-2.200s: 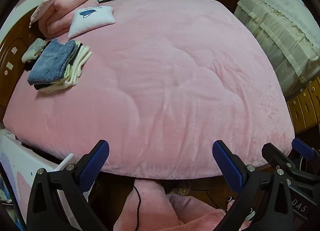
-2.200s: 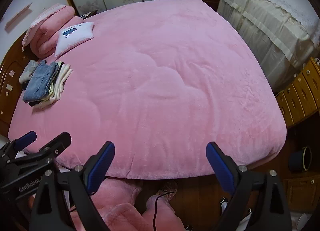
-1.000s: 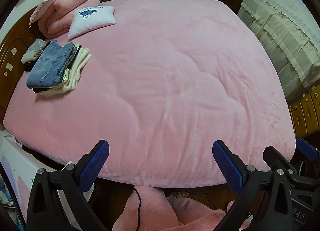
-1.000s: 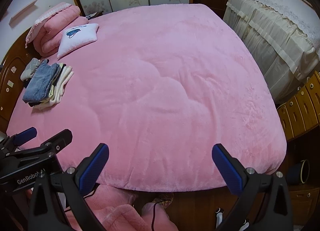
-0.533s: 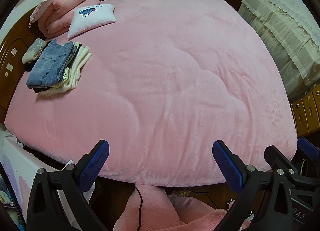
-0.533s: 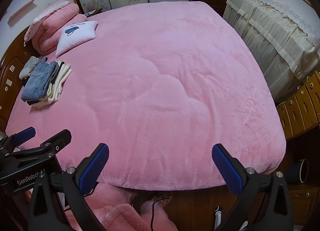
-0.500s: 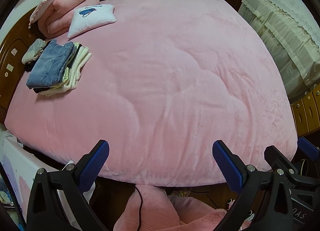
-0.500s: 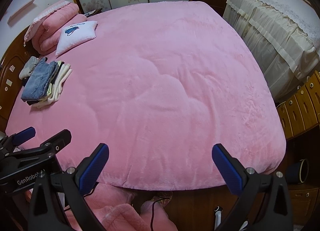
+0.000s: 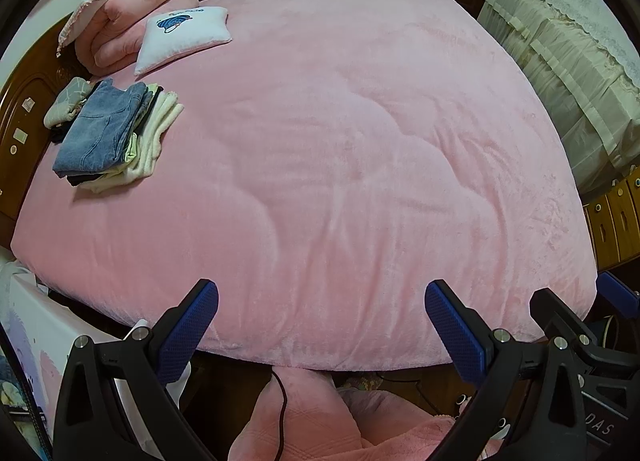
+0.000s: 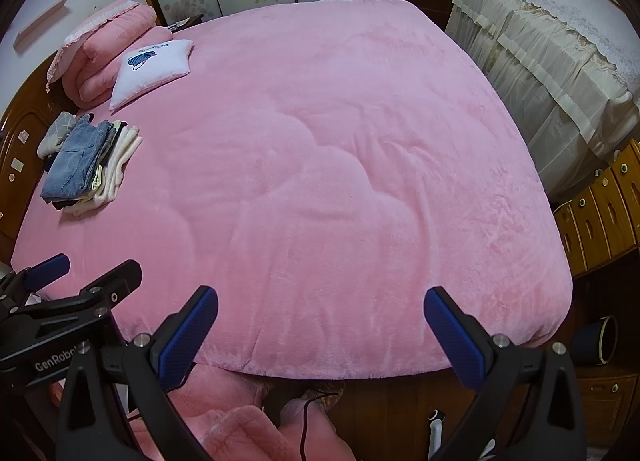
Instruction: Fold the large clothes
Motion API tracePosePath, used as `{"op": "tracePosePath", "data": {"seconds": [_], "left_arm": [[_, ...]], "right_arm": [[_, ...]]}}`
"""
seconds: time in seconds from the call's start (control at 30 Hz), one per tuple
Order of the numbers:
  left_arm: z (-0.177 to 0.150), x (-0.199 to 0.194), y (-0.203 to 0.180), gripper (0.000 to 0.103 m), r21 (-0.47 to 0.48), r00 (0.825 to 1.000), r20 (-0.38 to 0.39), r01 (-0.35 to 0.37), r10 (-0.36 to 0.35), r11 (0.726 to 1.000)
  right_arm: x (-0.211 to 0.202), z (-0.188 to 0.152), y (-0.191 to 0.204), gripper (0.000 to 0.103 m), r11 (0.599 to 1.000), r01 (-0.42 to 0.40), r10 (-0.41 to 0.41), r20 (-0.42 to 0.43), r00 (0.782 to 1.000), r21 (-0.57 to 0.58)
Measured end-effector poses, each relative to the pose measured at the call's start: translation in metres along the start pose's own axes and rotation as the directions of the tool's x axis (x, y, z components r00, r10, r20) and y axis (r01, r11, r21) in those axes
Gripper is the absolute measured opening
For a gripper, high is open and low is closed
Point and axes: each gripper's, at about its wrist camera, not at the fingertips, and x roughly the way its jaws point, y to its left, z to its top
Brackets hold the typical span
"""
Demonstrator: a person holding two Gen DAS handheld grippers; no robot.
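Note:
A stack of folded clothes (image 9: 108, 133) (image 10: 86, 167), blue jeans on top of cream and dark pieces, lies at the left of a big bed under a pink fleece cover (image 9: 340, 165) (image 10: 340, 165). My left gripper (image 9: 320, 309) hangs open at the bed's near edge with nothing between its blue pads. My right gripper (image 10: 320, 313) is open beside it, also empty. In the left wrist view the right gripper's black frame shows at the lower right; in the right wrist view the left gripper's frame shows at the lower left.
A white cushion (image 9: 184, 37) and a rolled pink quilt (image 9: 124, 33) lie by the wooden headboard (image 9: 20, 109). A cream-draped piece of furniture (image 10: 560, 57) and wooden drawers (image 10: 600, 213) stand right of the bed. The person's pink sleeves and a black cable (image 9: 282, 413) are below.
Both grippers have drifted a little, the right one rising so more of the far wall shows. The jaws stay open and empty, and the clothes have not moved.

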Motion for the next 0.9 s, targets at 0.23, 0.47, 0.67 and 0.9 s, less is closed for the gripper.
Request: {"op": "tracePosePath", "data": {"seconds": [0.23, 0.47, 0.67, 0.9], "left_arm": [[0.0000, 0.0010, -0.0010, 0.102, 0.000, 1.000, -0.004, 0.001, -0.001, 1.000], [-0.0024, 0.0031, 0.0007, 0.102, 0.005, 1.000, -0.011, 0.000, 0.000, 1.000], [-0.0020, 0.0055, 0.0026, 0.102, 0.011, 1.000, -0.019, 0.000, 0.000, 1.000], [-0.0017, 0.0071, 0.0031, 0.102, 0.015, 1.000, -0.017, -0.002, 0.003, 1.000]], "right_arm": [[0.0012, -0.0002, -0.0009, 0.103, 1.000, 0.000, 0.000, -0.003, 1.000, 0.001], [0.0035, 0.0015, -0.0034, 0.103, 1.000, -0.001, 0.001, -0.008, 1.000, 0.002], [0.0047, 0.0019, -0.0047, 0.103, 1.000, -0.002, 0.002, -0.010, 1.000, 0.002], [0.0077, 0.0035, -0.0078, 0.103, 1.000, -0.009, 0.009, -0.011, 1.000, 0.000]]}}
